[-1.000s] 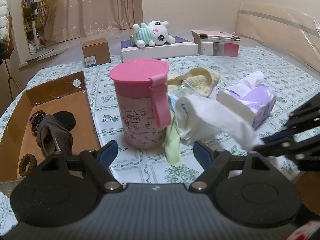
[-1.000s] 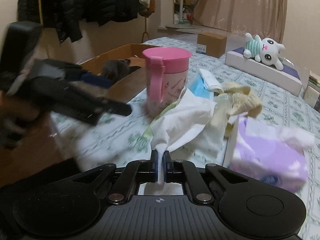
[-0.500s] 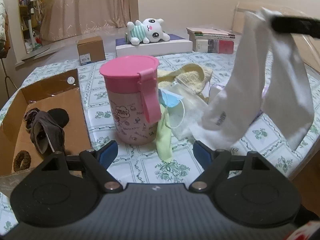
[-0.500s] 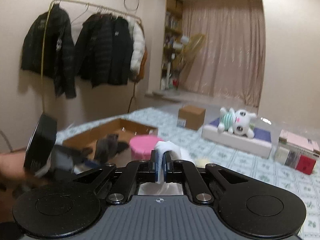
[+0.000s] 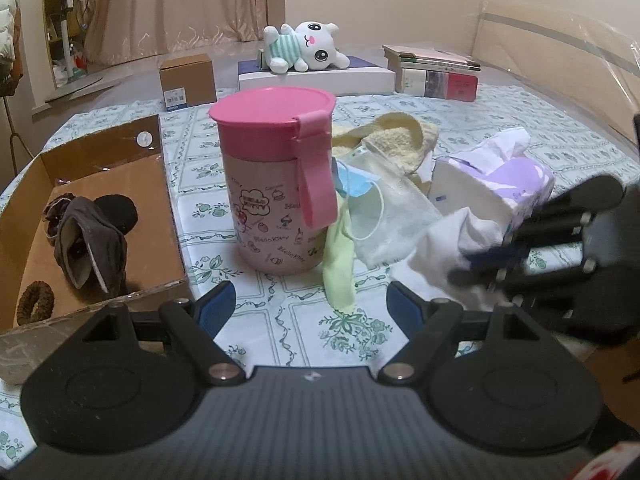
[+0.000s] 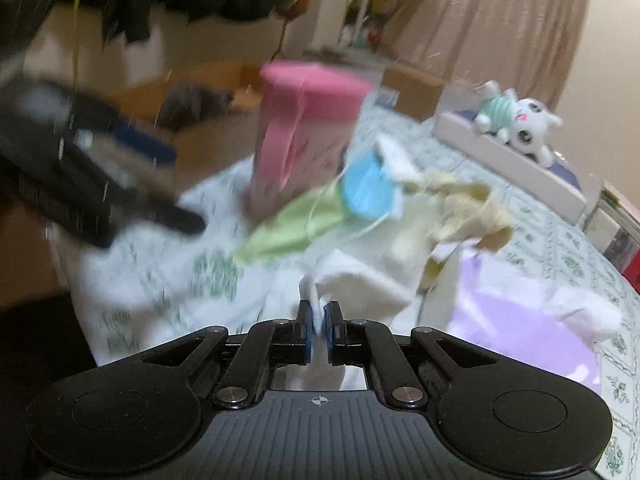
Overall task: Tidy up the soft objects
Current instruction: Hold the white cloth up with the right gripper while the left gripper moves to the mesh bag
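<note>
White cloth [image 6: 352,280]: lower centre, pinched in nearly closed R gripper [image 6: 318,330]. L gripper [image 5: 308,304] wide apart, holding nothing. Box [image 5: 24,184], left: few dark items in. Pile [image 5: 384,184] centre-right left to sort; est. early stage.

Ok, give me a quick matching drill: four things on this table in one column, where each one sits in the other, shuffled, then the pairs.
Things:
1. white sock
2. dark sock
3. plush cat
4. blue face mask

Places:
A. lying on the flat white box at the far side
B. inside the cardboard box
C. pinched in the right tongs
D. in the cloth pile just beside the pink-lidded cup

Pairs: 1-C, 2-B, 3-A, 4-D
</note>
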The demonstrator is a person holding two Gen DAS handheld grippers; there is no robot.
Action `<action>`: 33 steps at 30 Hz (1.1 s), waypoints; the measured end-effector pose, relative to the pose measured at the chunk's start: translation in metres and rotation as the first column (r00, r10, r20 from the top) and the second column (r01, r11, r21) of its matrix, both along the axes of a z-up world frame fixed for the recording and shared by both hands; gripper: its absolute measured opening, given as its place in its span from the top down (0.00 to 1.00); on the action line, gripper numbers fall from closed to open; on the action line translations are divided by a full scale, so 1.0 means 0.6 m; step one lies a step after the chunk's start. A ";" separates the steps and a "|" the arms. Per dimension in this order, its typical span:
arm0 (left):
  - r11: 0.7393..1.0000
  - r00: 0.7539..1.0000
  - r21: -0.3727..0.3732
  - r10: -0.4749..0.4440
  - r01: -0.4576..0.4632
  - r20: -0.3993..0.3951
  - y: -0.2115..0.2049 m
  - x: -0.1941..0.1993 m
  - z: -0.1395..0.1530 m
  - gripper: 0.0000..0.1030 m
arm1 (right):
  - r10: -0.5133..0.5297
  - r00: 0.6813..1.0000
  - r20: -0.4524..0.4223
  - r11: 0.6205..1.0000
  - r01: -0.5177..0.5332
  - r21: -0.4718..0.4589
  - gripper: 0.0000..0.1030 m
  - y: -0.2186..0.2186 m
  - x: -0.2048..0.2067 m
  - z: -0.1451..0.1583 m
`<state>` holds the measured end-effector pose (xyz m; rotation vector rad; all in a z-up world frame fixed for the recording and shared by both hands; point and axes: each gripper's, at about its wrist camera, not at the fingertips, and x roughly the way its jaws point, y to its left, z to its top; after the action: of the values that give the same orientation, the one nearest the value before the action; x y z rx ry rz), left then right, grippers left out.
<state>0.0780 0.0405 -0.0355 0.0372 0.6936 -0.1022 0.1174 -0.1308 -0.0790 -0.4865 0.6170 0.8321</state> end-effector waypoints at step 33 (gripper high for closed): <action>0.997 0.999 -0.058 0.040 -0.041 -0.012 -0.023 0.002 -0.009 0.22 | -0.062 0.997 0.037 0.995 0.060 0.075 0.93 -0.042 -0.034 0.032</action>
<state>0.0795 0.0265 -0.0408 -0.0334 0.7018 -0.0838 0.0968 -0.1561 -0.0597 -0.4139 0.5603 0.7829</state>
